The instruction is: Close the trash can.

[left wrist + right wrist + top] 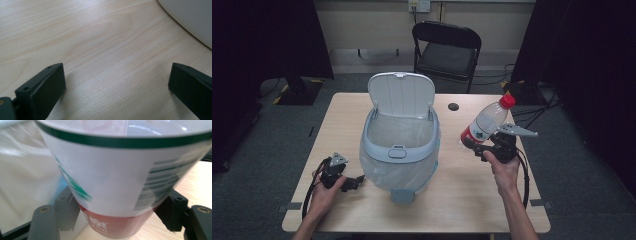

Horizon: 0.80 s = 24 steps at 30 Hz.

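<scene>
Item one: plastic bottle [484,122], clear body, red cap, red-and-white label with a green band and a barcode; held off the surface [472,200] at the right side, tilted with the cap up and toward the far right and the base down toward the bin, just beside the bin's right flank and apart from it. Item two: right gripper [477,146], carried in the person's right hand [504,167], jaws standing wide and clamped on the labelled lower part of the bottle, one jaw at each side as seen in the right gripper view [117,222]; a grey three-cornered plate sits on top of it and a black cable trails back along the forearm. Item three: left gripper [358,181], carried in the left hand [327,192], low over the near left part of the surface, pointing toward the bin's base; jaws spread wide with nothing between them, bare wood grain showing in the gap in the left gripper view [115,90]. Item four: bin [399,145], pale grey-blue rim, white hinged lid standing open at the far side, fitted with a translucent liner bag, placed at the centre of the surface; its curved white wall shows at the top right corner of the left gripper view. Item five: folding chair [446,50], black, on the floor beyond the far edge.
</scene>
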Available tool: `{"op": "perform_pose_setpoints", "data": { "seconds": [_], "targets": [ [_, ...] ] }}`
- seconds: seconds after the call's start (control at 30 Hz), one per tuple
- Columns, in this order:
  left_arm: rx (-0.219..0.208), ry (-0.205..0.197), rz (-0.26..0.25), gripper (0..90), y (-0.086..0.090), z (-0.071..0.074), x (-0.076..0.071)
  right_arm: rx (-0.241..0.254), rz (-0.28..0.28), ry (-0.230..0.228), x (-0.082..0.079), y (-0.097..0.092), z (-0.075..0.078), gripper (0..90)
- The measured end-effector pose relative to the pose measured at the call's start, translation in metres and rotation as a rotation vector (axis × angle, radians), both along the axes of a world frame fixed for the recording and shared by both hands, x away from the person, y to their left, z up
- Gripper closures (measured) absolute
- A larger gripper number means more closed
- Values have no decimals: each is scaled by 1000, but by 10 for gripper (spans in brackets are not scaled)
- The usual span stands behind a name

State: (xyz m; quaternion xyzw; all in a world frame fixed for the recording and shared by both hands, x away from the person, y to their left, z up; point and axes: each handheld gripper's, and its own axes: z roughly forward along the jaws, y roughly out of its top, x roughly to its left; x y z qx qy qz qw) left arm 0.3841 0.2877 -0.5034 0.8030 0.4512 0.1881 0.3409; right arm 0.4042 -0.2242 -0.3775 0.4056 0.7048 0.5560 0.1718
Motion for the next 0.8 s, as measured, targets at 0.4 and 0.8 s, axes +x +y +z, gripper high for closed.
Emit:
{"op": "perform_pose_setpoints", "data": {
  "seconds": [0.4,0.8],
  "targets": [
    [-1,0,0,5,0,0,0,100,68,-50,-10,-3,33,285],
    [0,-1,0,5,0,0,0,156,137,-98,-13,5,77,284]
  ]
}}
